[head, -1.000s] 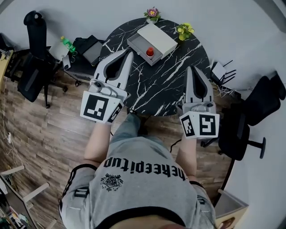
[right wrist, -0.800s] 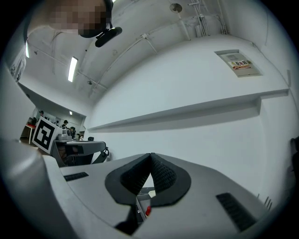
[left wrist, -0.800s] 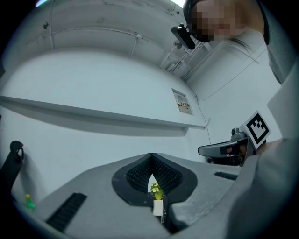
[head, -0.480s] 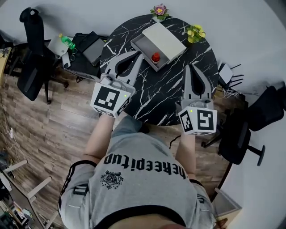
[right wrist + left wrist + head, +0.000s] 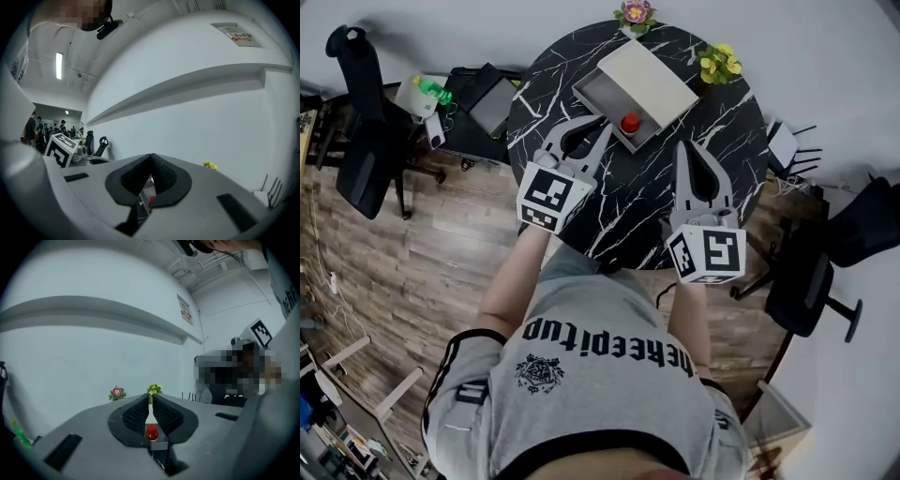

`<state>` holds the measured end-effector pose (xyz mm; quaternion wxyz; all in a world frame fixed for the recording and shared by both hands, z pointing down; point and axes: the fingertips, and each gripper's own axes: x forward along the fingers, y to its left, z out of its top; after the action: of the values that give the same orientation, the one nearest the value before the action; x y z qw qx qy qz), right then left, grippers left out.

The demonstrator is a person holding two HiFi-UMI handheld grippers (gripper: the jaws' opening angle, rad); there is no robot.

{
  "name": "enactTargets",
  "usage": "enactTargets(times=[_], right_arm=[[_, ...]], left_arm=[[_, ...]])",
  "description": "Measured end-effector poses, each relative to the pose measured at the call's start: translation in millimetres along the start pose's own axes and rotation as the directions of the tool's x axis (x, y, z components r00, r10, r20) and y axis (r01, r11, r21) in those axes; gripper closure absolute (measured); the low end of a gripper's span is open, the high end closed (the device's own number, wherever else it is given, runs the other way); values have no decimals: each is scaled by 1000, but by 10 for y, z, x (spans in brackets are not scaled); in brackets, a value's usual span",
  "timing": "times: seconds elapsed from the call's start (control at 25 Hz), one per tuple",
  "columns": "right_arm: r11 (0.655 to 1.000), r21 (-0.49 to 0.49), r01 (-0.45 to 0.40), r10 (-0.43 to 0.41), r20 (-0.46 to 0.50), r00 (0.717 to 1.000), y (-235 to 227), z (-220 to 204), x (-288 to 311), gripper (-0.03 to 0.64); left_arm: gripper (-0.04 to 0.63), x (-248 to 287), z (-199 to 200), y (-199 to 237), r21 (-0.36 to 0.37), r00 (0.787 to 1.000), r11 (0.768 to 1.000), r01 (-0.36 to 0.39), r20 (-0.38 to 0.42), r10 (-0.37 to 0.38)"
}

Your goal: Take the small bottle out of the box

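Observation:
A small bottle with a red cap (image 5: 629, 123) stands upright in the near corner of an open grey box (image 5: 606, 96), whose white lid (image 5: 649, 80) lies alongside, on the round black marble table (image 5: 722, 122). My left gripper (image 5: 602, 128) is shut and empty, its tips just left of the bottle and close to the box wall. In the left gripper view the bottle (image 5: 151, 432) shows through the gap below the closed tips (image 5: 150, 398). My right gripper (image 5: 688, 146) is shut and empty, to the right of the box and nearer me. The right gripper view shows a sliver of red cap (image 5: 150, 202).
A purple flower pot (image 5: 636, 13) and a yellow one (image 5: 720, 62) stand at the table's far edge. A low stand with a tablet (image 5: 494, 105) and green bottle (image 5: 434, 91) is at the left. Office chairs (image 5: 366, 141) (image 5: 825, 272) flank the table.
Both grippers have moved forward over the table toward the box. The left gripper's tips now lie close beside the bottle. Both stay shut.

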<state>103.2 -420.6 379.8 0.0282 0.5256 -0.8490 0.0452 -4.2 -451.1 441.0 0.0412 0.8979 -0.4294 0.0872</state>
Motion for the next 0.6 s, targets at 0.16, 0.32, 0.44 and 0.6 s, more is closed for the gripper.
enactTargets(times=[0.16, 0.32, 0.44, 0.6], right_arm=[[1000, 1, 22, -22, -22, 1000, -67, -82, 37, 618], [998, -1, 57, -57, -50, 997, -180, -157, 45, 618], [996, 3, 91, -90, -73, 993, -265, -224, 37, 618], [991, 4, 132, -131, -100, 986, -367, -302, 34, 618]], left_arm=[[533, 281, -318, 1, 3, 994, 998, 68, -84, -67], [478, 565, -635, -24, 1, 977, 992, 130, -172, -128], [454, 743, -845, -32, -8, 960, 986, 165, -227, -162], [436, 944, -1090, 4, -10, 940, 982, 187, -290, -182]])
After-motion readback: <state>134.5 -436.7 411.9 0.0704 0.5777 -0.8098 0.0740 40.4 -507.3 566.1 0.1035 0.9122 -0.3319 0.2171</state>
